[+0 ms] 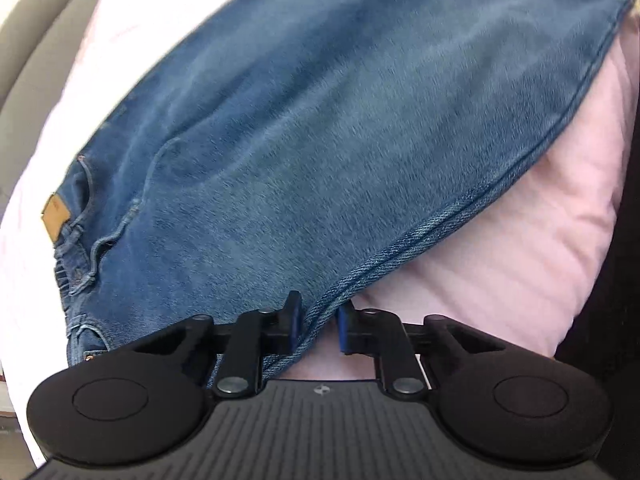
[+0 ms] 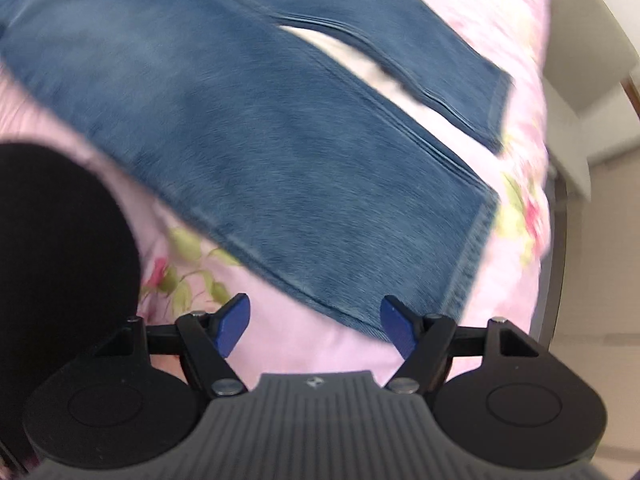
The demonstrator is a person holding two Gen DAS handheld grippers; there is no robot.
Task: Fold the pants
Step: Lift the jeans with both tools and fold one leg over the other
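Blue jeans (image 1: pixel 320 128) lie spread on a pink bed sheet (image 1: pixel 500 248). Their waistband with a tan leather patch (image 1: pixel 56 212) shows at the left of the left wrist view. My left gripper (image 1: pixel 318 326) is shut on the near side seam of the jeans, with denim pinched between its blue pads. In the right wrist view the two legs (image 2: pixel 280 168) run toward the right, their hems near the bed's edge. My right gripper (image 2: pixel 316 328) stands open just above the sheet, with the near leg's lower edge close to its right finger (image 2: pixel 398 326) and nothing gripped.
The sheet (image 2: pixel 304 344) has a floral print of pink roses and green leaves. A dark garment of the person (image 2: pixel 60 260) fills the left of the right wrist view. Beyond the bed's right edge are a pale floor and white furniture (image 2: pixel 580 80).
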